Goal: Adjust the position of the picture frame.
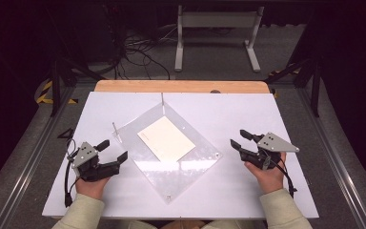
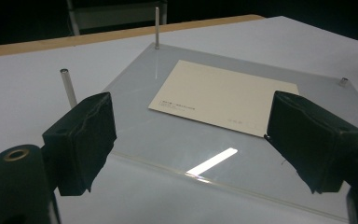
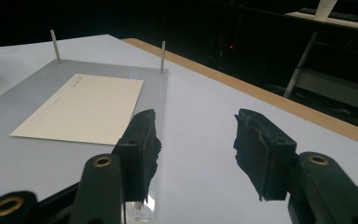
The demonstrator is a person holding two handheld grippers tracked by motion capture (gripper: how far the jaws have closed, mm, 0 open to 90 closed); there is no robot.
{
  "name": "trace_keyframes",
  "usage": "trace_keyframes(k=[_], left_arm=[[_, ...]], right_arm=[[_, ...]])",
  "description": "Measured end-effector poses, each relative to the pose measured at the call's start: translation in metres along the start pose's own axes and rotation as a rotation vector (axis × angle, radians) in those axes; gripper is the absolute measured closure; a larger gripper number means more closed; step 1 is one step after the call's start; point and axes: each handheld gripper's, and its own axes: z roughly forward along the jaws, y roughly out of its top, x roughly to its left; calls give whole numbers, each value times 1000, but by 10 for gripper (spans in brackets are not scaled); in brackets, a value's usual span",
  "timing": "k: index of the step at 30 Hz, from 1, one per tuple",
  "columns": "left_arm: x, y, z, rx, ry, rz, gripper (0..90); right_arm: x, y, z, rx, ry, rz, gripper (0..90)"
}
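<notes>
Two hand-held grippers flank a cream card (image 1: pixel 166 138) lying flat on a clear plate (image 1: pixel 190 167) mid-desk: left hand-held gripper (image 1: pixel 113 150) and right hand-held gripper (image 1: pixel 241 139) both released, empty. The card's long axis runs diagonally; the left looks slightly nearer.

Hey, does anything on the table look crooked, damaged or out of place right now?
Nothing looks damaged or spilled. The clear plate sits turned corner-on to the table edge, like a diamond, with the card lying flat on it. Both grippers, left and right, are open and apart from the plate.
</notes>
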Motion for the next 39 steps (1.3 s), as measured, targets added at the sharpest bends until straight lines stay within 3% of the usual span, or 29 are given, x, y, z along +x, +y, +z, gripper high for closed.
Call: trace_keyframes(k=[8,14,19,20,23,25,26,28,30,34,37,39], left_arm=[[-1,-1,-2,-9,-8,7,156],[-2,-2,0,-1,-11,6,148],[-2,-2,1,0,-18,0,150],[-1,0,0,-3,-29,-24,152],[0,1,0,5,-25,-37,164],[2,1,1,33,0,-48,174],[5,2,2,70,42,-61,200],[8,1,4,105,64,-85,213],[10,1,6,144,64,-113,230],[12,0,11,210,79,-111,269],[14,0,16,256,60,-139,325],[18,0,21,301,54,-185,516]], right_arm=[[-4,6,-5,-50,12,-2,479],[-6,10,-3,-76,40,44,488],[-5,12,5,-50,53,97,481],[-4,12,7,-43,55,99,475],[-1,11,9,-25,22,81,461],[-1,10,9,-21,32,85,487],[-3,9,9,-3,49,93,505],[-3,8,9,15,62,94,507],[-2,6,12,31,73,94,500],[-1,4,17,68,89,97,468],[-1,2,20,82,104,104,467],[0,0,22,103,115,102,480]])
